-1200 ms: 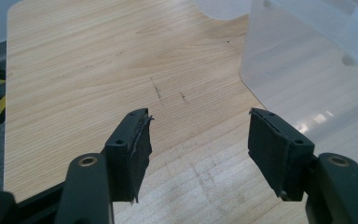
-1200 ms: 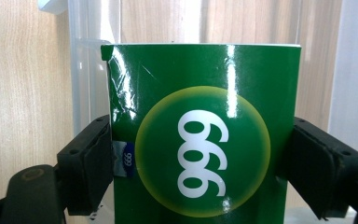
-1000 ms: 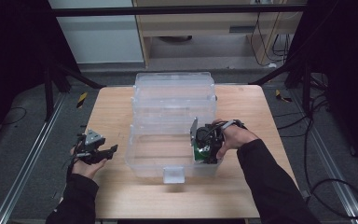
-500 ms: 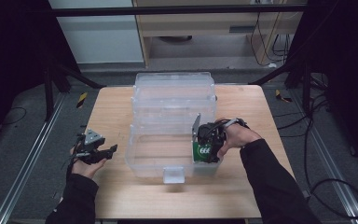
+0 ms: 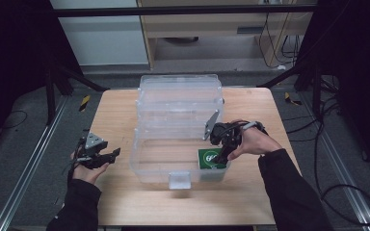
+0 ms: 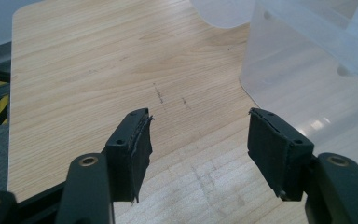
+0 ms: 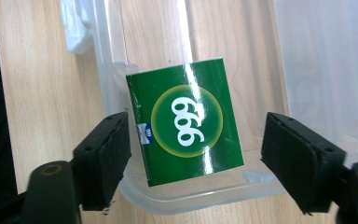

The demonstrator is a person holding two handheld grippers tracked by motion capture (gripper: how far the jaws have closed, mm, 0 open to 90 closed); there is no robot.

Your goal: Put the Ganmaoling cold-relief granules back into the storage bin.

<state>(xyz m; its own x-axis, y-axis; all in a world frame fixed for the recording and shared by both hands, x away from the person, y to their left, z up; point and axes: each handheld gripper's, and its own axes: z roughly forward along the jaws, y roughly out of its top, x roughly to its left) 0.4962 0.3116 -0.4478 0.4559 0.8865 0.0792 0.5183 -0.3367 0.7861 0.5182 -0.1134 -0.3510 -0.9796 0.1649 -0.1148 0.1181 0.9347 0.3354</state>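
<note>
A green box marked "999" in white rests inside the clear plastic bin, in its near right corner. My right gripper hangs just above the box, open, with one jaw on each side and neither touching it. In the high view that right gripper reaches over the bin's right wall. My left gripper is held over the left part of the wooden table, open with nothing between its jaws.
The bin's white front latch sticks out toward the table's near edge. The bin wall lies just right of my left gripper. Metal rails run along the floor beside the table.
The green box, held up at the right gripper before, now lies in the bin's corner, and the right gripper has drawn back slightly. The left gripper has stayed put.
</note>
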